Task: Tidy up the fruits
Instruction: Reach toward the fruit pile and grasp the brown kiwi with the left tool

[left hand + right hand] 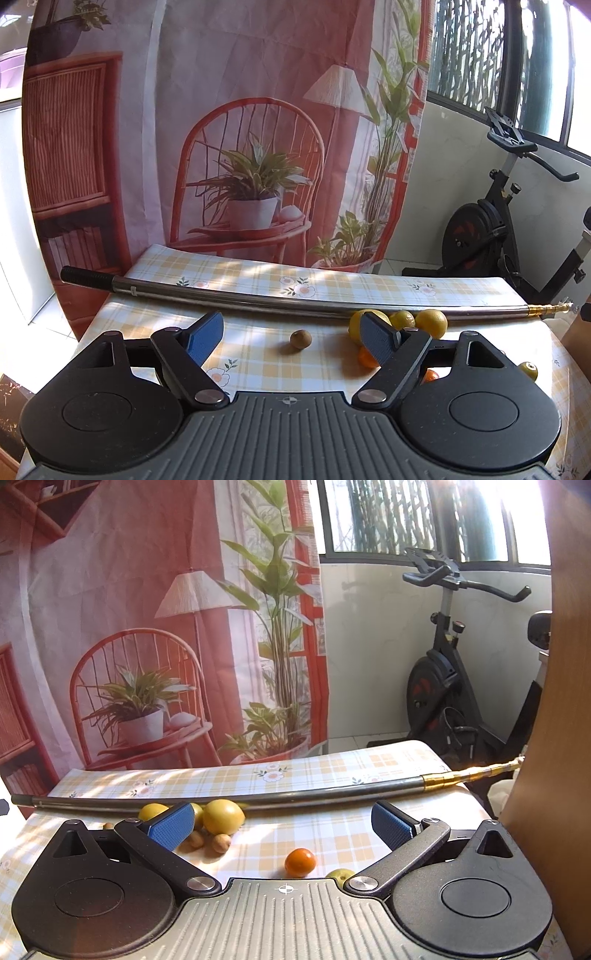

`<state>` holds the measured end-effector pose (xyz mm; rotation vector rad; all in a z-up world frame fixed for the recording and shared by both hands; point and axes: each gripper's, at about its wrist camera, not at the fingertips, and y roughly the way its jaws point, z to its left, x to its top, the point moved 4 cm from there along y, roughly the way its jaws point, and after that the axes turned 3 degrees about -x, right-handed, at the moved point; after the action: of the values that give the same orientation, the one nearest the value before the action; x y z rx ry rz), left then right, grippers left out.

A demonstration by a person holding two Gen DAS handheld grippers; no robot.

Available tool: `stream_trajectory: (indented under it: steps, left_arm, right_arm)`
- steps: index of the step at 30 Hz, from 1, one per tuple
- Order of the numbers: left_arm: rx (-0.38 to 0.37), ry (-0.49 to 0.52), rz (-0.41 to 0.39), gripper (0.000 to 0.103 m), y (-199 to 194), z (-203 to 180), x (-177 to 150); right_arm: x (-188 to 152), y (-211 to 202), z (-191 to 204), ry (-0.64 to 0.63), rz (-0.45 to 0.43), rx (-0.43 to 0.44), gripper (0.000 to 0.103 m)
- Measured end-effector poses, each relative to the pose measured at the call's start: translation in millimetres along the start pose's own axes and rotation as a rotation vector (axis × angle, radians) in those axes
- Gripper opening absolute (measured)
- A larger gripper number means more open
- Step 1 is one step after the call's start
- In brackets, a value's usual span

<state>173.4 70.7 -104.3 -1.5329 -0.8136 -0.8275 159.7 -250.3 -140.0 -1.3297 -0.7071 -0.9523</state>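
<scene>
Both tongs are held apart and empty over the checked worktop [258,354]. In the left wrist view, the left tongs [291,338] frame a small brown fruit [300,338] at mid-frame, standing alone; lemons [430,322] are clustered to its right, just before a long metal pole [258,297] laid across the worktop, and a small orange fruit [365,358] is half hidden behind the right-hand finger. In the right wrist view, the right tongs [282,825] stand above an orange fruit [300,862] low in the frame, with a greenish fruit [340,874] just beside it at the housing's edge and a large lemon [222,816] with brown fruits [221,843] at the left. No container is seen. The lone fruit is probably best approached squarely, centred between the pads, and closed on gently so that it is not rolled away or nudged into its neighbours.
</scene>
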Motion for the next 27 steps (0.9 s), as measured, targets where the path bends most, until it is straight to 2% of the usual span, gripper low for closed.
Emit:
stream_trajectory:
  steps: [4,8,11,21,27]
  left_arm:
    - [-0.031,0.025,0.034,0.076,29,-2,-7]
    - [-0.050,-0.002,0.093,0.067,60,2,-17]
    - [-0.060,-0.005,0.110,0.066,83,5,-23]
    - [-0.062,0.004,0.182,0.065,160,12,-34]
    - [-0.059,-0.034,0.238,0.057,194,18,-42]
  right_arm:
    - [-4,23,-3,0.056,0.042,0.042,0.101]
    - [-11,43,2,0.028,0.060,0.035,0.101]
    - [-15,56,6,0.010,0.075,0.033,0.101]
    - [-29,93,-4,0.072,0.141,0.038,0.099]
    - [-38,103,-13,0.092,0.171,0.024,0.098]
